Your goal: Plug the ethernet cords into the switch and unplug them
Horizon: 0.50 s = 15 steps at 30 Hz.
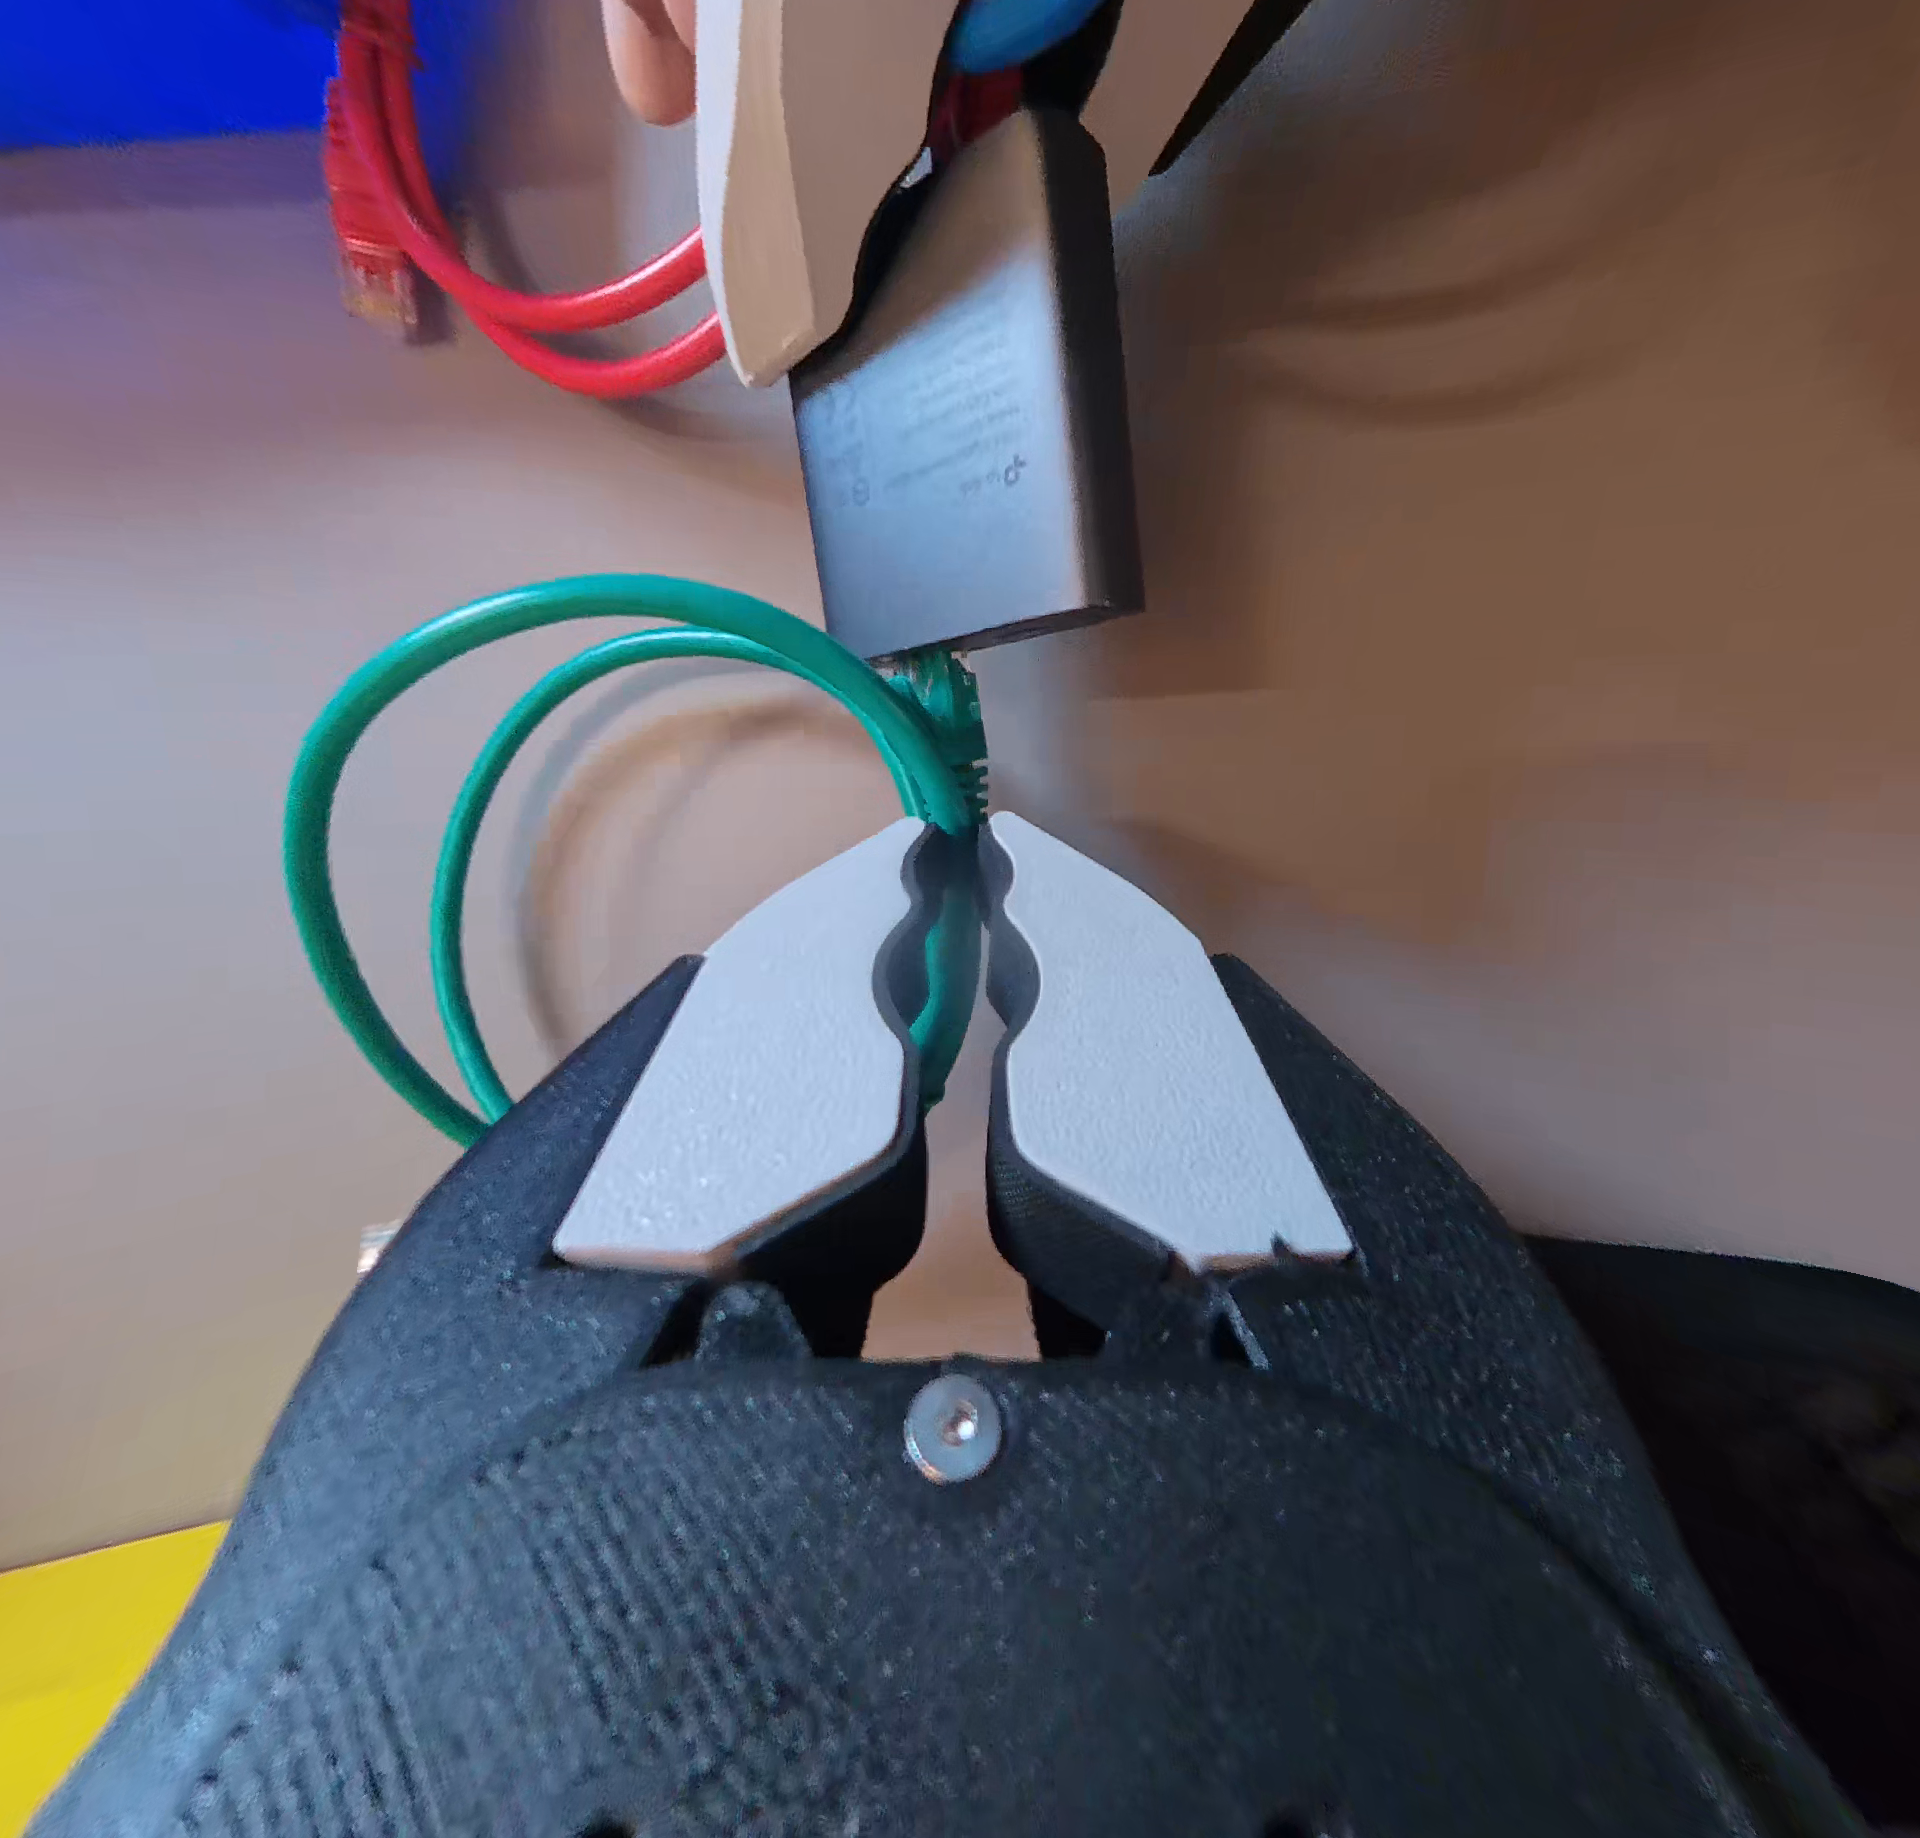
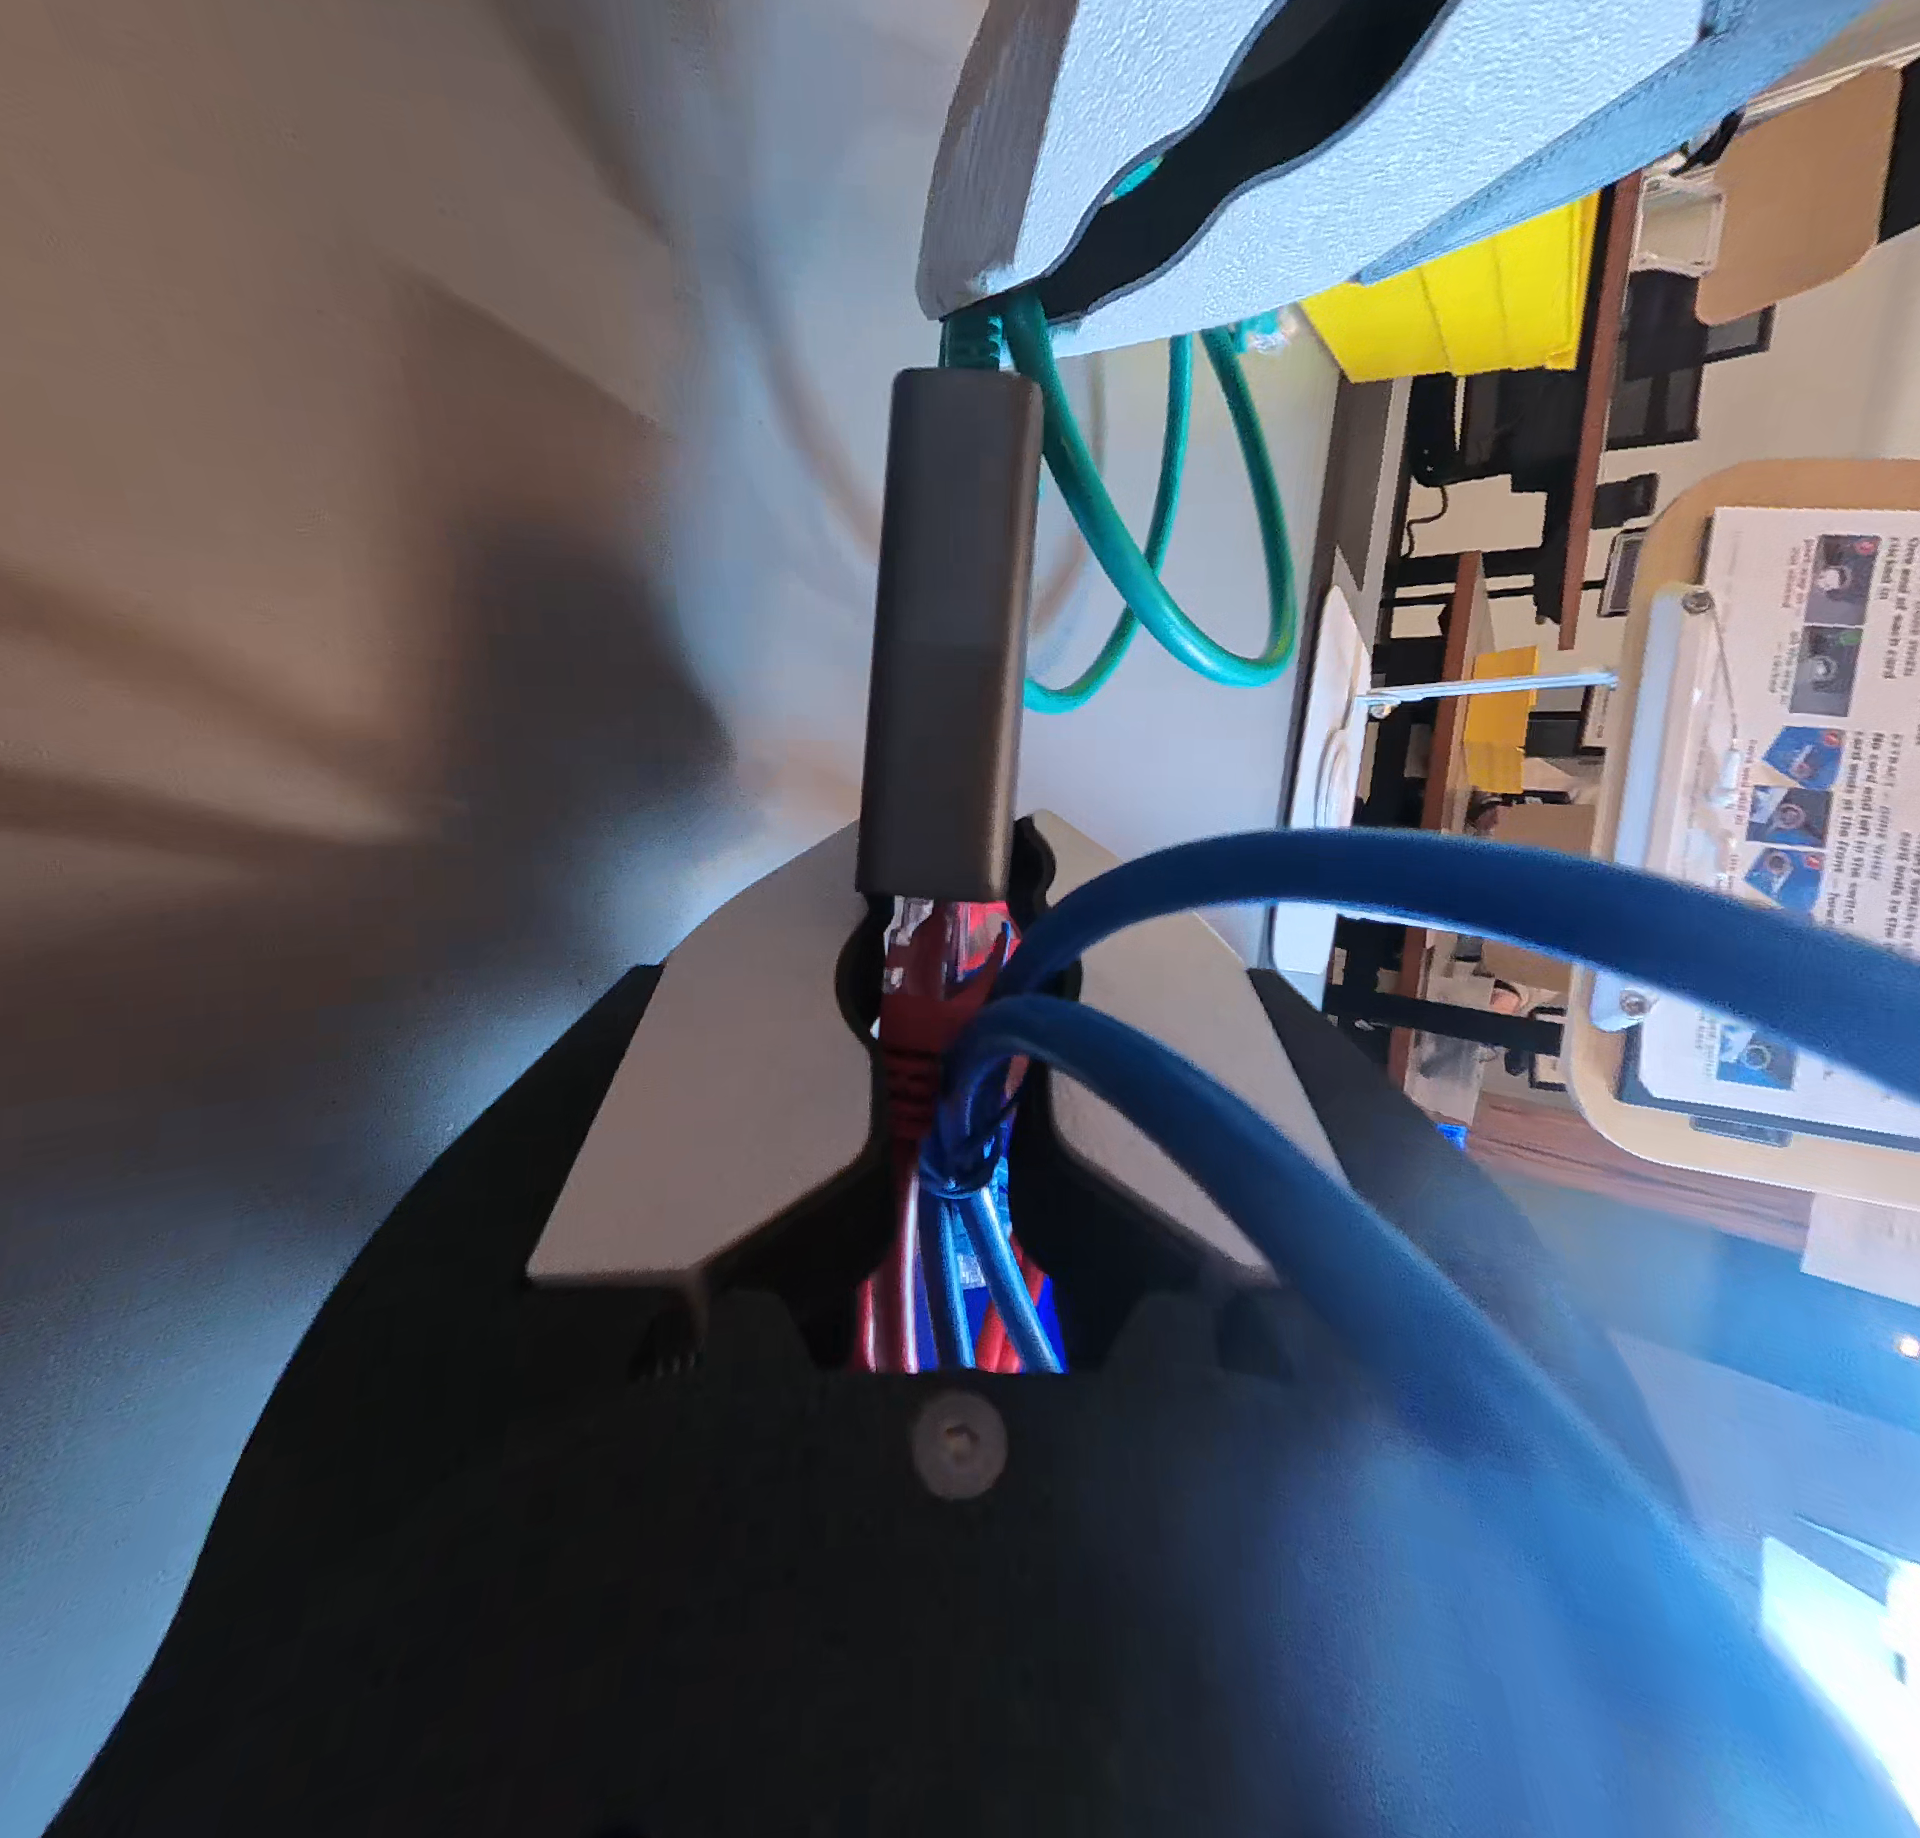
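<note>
Now the green cord [image 1: 940, 967] is clamped by the left gripper [image 1: 961, 832] just below the switch [image 1: 961, 417], in line with its long axis; the switch is clamped at its far end by the right gripper [image 2: 951, 905].

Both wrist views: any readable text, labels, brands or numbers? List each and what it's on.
switch, top face, left wrist view: faint pale print and a small logo, too blurred to read.
printed sheet with photos, on a board at the right of the right wrist view: lines of small print, turned sideways; I don't copy writing out.
green cord, red cord, blue cord: no markings visible.
</note>
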Tool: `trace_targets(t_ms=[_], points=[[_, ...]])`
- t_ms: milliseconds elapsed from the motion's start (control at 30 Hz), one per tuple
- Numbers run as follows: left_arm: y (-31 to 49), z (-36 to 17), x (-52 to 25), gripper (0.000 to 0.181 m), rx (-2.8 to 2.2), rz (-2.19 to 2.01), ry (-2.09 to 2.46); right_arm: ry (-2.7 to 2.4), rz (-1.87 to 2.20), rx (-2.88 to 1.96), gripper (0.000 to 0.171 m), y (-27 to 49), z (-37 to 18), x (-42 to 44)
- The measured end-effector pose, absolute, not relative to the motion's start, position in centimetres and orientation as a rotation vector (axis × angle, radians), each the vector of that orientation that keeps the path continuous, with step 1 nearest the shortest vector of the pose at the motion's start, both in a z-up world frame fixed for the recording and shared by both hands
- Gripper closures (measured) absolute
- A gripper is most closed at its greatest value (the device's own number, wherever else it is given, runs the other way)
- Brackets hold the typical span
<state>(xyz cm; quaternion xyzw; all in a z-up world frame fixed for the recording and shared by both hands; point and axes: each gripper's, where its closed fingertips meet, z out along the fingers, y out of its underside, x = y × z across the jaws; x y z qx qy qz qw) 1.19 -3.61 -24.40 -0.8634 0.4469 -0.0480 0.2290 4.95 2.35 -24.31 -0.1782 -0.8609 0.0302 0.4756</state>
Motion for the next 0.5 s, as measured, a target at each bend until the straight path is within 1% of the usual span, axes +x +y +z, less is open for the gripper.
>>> trace_targets(t_ms=[33,100,233,300,433,467,500], points=[[-3.3,-24.3,0.9,0.176,-2.362,-0.101,1.231,-2.104,0.073,-0.465,0.151,2.6,-24.3,4.8],[-2.8,-23.4,0.5,0.175,-2.313,-0.057,1.218,-2.088,0.084,-0.522,0.150,3.1,-23.8,4.6],[-2.2,-19.4,0.7,0.157,-2.124,0.022,1.166,-2.050,0.231,-0.664,0.150,3.5,-21.9,5.0],[-2.3,-17.7,2.2,0.150,-1.995,0.032,1.191,-2.068,0.354,-0.731,0.150,3.0,-21.6,5.4],[-2.5,-17.9,4.8,0.152,-1.905,0.084,1.327,-2.191,0.654,-0.782,0.150,-0.2,-21.1,6.3],[-2.8,-18.0,5.5,0.161,-1.895,0.064,1.360,-2.220,0.693,-0.786,0.150,-0.6,-20.9,6.5],[-2.7,-17.9,5.7,0.161,-1.894,0.054,1.358,-2.246,0.707,-0.801,0.149,-0.6,-20.7,6.8]])
